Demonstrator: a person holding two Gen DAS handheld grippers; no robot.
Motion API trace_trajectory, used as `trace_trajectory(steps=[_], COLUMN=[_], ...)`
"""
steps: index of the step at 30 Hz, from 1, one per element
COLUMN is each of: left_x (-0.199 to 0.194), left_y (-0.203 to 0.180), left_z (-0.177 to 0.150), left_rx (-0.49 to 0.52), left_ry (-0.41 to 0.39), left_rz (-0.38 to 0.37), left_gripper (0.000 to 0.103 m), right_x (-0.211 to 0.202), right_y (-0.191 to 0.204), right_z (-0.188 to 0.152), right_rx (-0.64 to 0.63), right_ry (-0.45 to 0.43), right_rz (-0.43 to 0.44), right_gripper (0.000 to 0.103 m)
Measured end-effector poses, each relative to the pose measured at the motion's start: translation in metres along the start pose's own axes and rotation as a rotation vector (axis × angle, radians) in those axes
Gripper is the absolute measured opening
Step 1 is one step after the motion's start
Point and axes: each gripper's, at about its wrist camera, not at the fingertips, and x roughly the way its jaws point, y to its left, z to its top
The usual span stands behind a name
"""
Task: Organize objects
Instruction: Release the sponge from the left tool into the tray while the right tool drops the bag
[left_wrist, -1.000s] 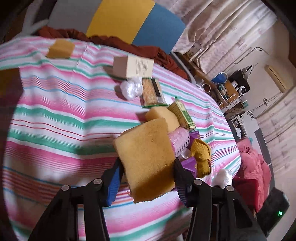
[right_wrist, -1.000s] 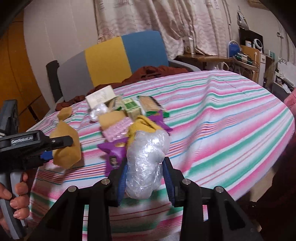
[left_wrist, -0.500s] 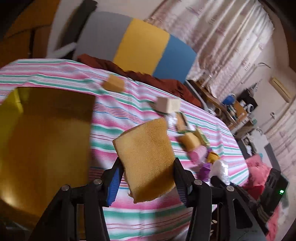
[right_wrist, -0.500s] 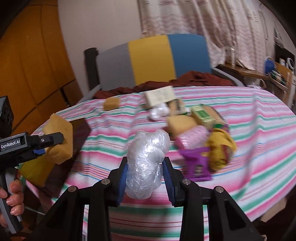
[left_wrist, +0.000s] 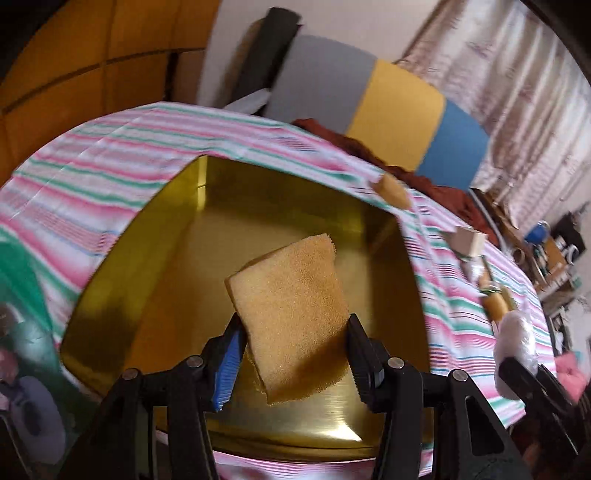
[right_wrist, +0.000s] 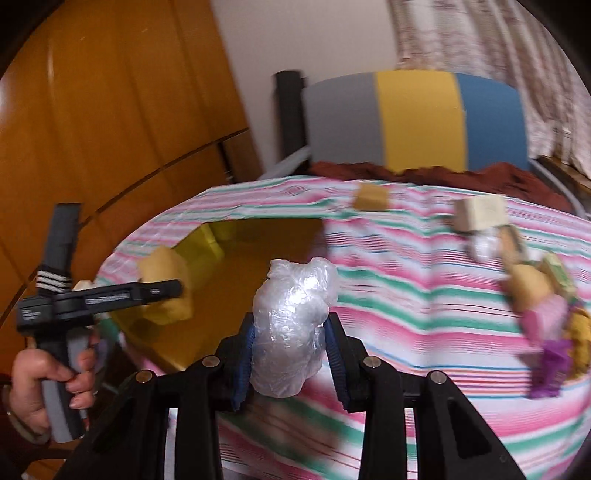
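- Tabletop (right_wrist: 424, 295): covered with a cloth striped pink, green and white. It carries all the loose items.
- Chair (right_wrist: 417, 125): back panel in grey, yellow and blue, behind the far edge of the tabletop, with a dark red cloth (right_wrist: 424, 171) bunched at its base.
- Gold tin (left_wrist: 177, 295): square, shiny, open at the top, sitting at the left end of the tabletop. In the right wrist view its rim (right_wrist: 258, 221) shows just left of the right tongs.
- Left tongs (left_wrist: 291, 354): closed on the yellow sponge (left_wrist: 291, 306), which is held above the tin's open interior, not touching the floor of the tin as far as can be seen. Seen from the side in the right wrist view (right_wrist: 170, 291), the handle is held by the person's hand (right_wrist: 48, 384).
- Right tongs (right_wrist: 291, 358): closed on a crumpled clear plastic bag (right_wrist: 295, 317), held over the tabletop just beside the tin.
- Cluster at the right of the tabletop: beige box (right_wrist: 480, 214), a second clear plastic wad (right_wrist: 484, 245), another sponge (right_wrist: 528, 288), pink item (right_wrist: 546, 317), purple wrapper (right_wrist: 550, 365). Blurred; details not readable.
- Small sponge cube (right_wrist: 371, 197): alone near the far edge, apart from the cluster.
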Motion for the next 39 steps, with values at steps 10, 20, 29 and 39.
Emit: trace_trajectory(steps=[10,20,29,39], left_x=[0.015,0.017,0.011,-0.013], left_y=[0.041,0.063,0.068,0.069], left_z=[0.007,0.010,0.011,0.014], left_rx=[-0.041,-0.095,-0.153,-0.227], left_ry=[0.039,0.055,0.051,-0.048], left_rz=[0.134,0.173,0.160,0.168], left_gripper=[0.053,0.055,0.064,0.086], right_x=[0.063,0.099,0.072,0.042], right_y=[0.056,0.071,0.058,0.025], right_z=[0.002,0.006,0.008,0.008], right_rx=[-0.049,-0.001,0.045,0.133], right_ry=[0.115,0.157,0.068,0.015], right_rz=[0.081,0.141,0.136,0.090], right_gripper=[0.037,0.051,0.063,0.063])
